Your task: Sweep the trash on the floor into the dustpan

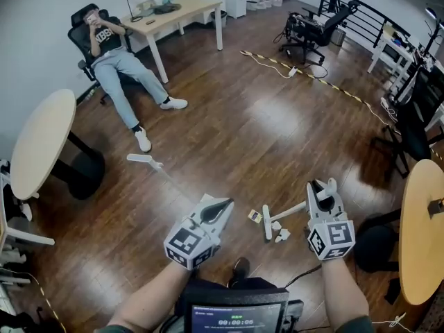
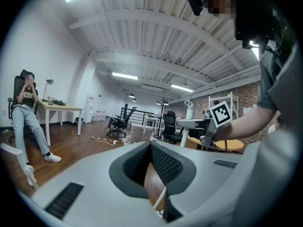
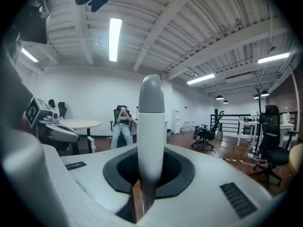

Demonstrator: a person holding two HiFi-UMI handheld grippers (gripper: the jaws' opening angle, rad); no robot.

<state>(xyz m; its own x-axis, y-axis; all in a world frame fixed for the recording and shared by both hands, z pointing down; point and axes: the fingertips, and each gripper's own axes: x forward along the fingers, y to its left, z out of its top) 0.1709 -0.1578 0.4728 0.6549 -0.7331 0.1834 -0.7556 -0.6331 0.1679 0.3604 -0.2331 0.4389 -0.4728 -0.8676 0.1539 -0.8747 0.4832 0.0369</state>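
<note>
— What do you hold at this moment?

— My right tongs are clamped on the thick white handle of the broom, a little below its grey top end. My left tongs are pressed together on the thin rod of the dustpan.

— And where is the trash?

— The trash is a few small white pieces at 12 o'clock, close before my feet and just beside the broom head. The dustpan is at 10 o'clock, well apart from them.

— How will these things handle?

— I judge the pieces light and loose, so a hard stroke may make them jump away. Short, soft strokes seem safer. The broom looks stiff and light, but its handle is smooth and round and could turn between the jaws. The dustpan rod is very thin, so I think the pan may swing.

— What about the room?

— The floor is dark glossy wood, and small things probably slide easily on it. One round table stands at 9 o'clock and another at 3 o'clock. A person sits in a chair far off at 11 o'clock, and a cable lies at 1 o'clock.
</note>
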